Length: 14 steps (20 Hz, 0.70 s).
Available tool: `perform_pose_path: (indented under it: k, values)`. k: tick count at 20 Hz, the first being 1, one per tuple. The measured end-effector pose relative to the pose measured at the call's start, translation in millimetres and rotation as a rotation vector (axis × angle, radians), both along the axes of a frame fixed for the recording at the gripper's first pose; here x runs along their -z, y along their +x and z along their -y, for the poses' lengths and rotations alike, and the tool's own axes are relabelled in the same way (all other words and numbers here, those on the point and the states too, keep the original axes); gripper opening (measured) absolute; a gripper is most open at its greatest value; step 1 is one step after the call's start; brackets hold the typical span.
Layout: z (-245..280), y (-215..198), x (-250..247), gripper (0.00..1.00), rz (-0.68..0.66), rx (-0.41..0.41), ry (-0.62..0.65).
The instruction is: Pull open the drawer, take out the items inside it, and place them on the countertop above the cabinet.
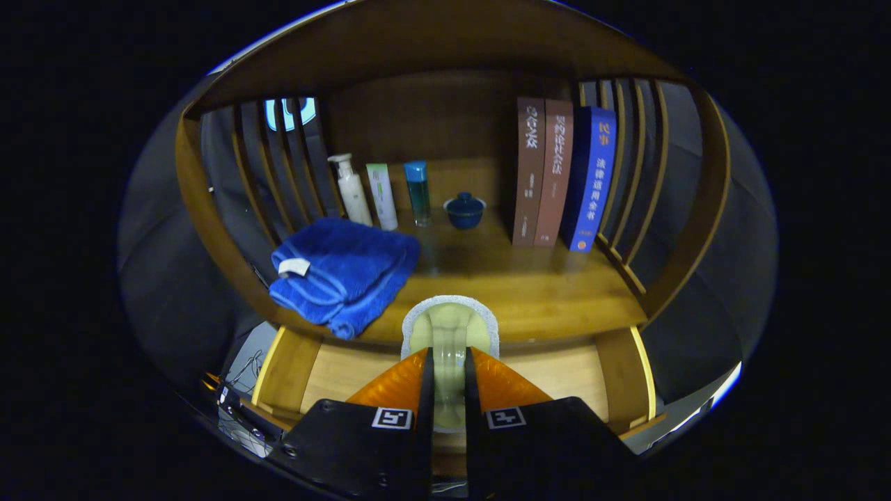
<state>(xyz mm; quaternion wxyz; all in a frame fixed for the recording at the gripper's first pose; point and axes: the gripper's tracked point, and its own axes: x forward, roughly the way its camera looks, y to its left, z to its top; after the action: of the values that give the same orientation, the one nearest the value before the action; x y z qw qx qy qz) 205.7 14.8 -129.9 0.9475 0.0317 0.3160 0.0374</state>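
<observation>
Your gripper (445, 379) is nearly closed, both orange fingers (397, 383) pressing a pale green sponge with a white scouring edge (450, 327), held above the open drawer (557, 372) at the table's (543, 292) front lip. Three books (557, 177) carry spine lettering too small to read.

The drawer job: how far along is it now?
Done: the drawer is pulled open below the countertop. In hand: the tongs are shut on a pale green sponge, lifted to the countertop's front edge. Left: set it down there, beside the blue towel.
</observation>
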Motion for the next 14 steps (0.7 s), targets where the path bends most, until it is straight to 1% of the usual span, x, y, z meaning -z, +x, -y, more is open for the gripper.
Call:
perform_pose_path:
  k: [4, 7, 9, 12, 13, 14]
  values:
    - [-4, 61, 0, 0.24, -0.017, 0.008, 0.010]
    - [-7, 98, 17, 0.24, -0.078, 0.007, 0.010]
    - [-5, 116, 32, 0.24, -0.137, 0.009, -0.001]
    - [-2, 131, 45, 0.24, -0.182, 0.033, -0.009]
    - [0, 135, 48, 0.25, -0.195, 0.037, -0.016]
    - [-1, 136, 50, 0.28, -0.201, 0.037, -0.012]
